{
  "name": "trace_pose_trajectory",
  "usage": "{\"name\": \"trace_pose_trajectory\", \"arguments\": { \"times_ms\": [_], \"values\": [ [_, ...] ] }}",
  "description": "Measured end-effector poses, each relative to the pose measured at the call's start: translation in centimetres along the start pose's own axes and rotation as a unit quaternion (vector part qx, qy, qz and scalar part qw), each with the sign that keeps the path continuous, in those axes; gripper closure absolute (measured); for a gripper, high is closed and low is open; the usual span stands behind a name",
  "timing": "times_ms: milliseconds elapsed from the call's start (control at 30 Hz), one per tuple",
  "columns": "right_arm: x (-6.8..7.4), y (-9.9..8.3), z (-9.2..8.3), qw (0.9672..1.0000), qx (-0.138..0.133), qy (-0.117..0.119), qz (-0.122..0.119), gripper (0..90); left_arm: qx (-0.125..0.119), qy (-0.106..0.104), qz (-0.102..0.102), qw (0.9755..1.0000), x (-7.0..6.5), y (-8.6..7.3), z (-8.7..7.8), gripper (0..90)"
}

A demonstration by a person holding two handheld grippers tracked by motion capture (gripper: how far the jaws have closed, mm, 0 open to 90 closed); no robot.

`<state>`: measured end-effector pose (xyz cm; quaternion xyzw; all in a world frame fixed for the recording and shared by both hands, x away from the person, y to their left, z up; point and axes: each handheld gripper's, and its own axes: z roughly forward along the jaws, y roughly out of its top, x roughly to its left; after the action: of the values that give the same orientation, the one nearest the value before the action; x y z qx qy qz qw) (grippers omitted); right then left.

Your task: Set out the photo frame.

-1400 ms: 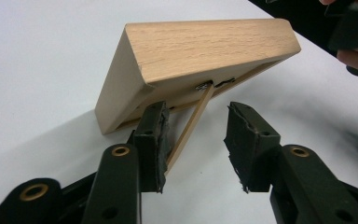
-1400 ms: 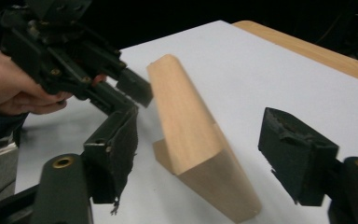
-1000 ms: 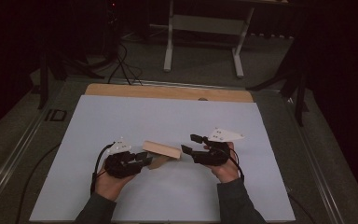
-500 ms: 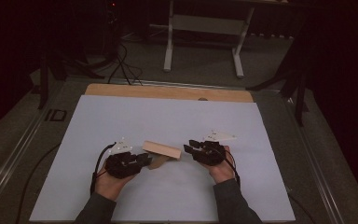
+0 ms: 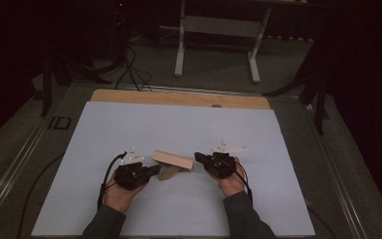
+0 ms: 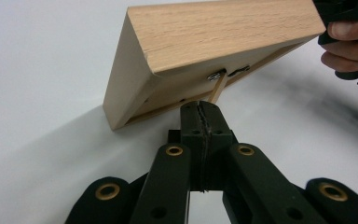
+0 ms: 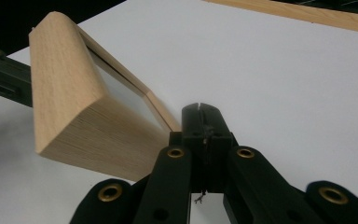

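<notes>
- Left gripper (image 5: 151,170): low on the white table sheet (image 5: 179,124), left of centre. In the left gripper view its jaws are pressed together on the thin wooden back stand (image 6: 217,88) hinged under the frame; it seems to pinch the stand's lower end, though the contact itself is hard to see.
- Wooden picture frame (image 5: 173,160): between the two grippers near the front of the sheet, tilted up, with one edge on the sheet and the other raised. The right gripper view shows its glazed front (image 7: 116,79) inside a thick pale wood border.
- Handling, as a judgement: the wood is stiff and light to moderate in weight, and its smooth faces could slip in narrow jaws. The pane is the fragile part, and the slim stand with its small hinge would bend or snap if it took the load. The border edge is the safer hold.
- Right gripper (image 5: 199,159): just beside the frame's right end. Its jaws are clenched against each other, close to the frame's corner; whether they touch it I cannot tell.
</notes>
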<state>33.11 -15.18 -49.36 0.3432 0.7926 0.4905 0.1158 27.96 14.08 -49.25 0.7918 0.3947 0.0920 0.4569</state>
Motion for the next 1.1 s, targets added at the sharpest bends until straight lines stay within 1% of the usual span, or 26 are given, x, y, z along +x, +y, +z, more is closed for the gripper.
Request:
{"name": "trace_pose_trajectory", "arguments": {
  "times_ms": [200,300,367,467,733,967,1100],
  "values": [
    [0.3,0.2,0.1,0.9999,-0.004,0.009,0.003,89.6,0.01,0.005,-0.002,0.9999,0.2,0.2,0.8,89.8],
    [0.4,0.1,0.1,0.9999,-0.005,0.015,0.003,89.6,0.011,0.009,-0.003,0.9999,0.1,0.4,1.1,89.7],
    [0.4,0.1,0.1,0.9999,-0.003,0.016,0.004,89.6,0.012,0.013,-0.004,0.9998,0.1,0.6,1.4,89.7],
    [0.5,0.1,0.1,0.9999,-0.003,0.016,0.003,89.6,0.015,0.013,-0.004,0.9998,0.3,0.8,1.7,89.7],
    [0.6,0.0,0.0,0.9998,-0.003,0.018,0.003,89.6,0.015,0.015,-0.007,0.9998,0.3,1.0,2.2,89.7],
    [0.8,-0.1,0.0,0.9998,-0.001,0.022,-0.001,89.6,0.008,0.014,-0.013,0.9998,0.2,1.2,2.2,89.7],
    [1.0,-0.1,0.0,0.9997,0.002,0.024,-0.003,89.6,0.004,0.011,-0.01,0.9999,-0.1,1.3,2.1,89.6]
  ]
}}
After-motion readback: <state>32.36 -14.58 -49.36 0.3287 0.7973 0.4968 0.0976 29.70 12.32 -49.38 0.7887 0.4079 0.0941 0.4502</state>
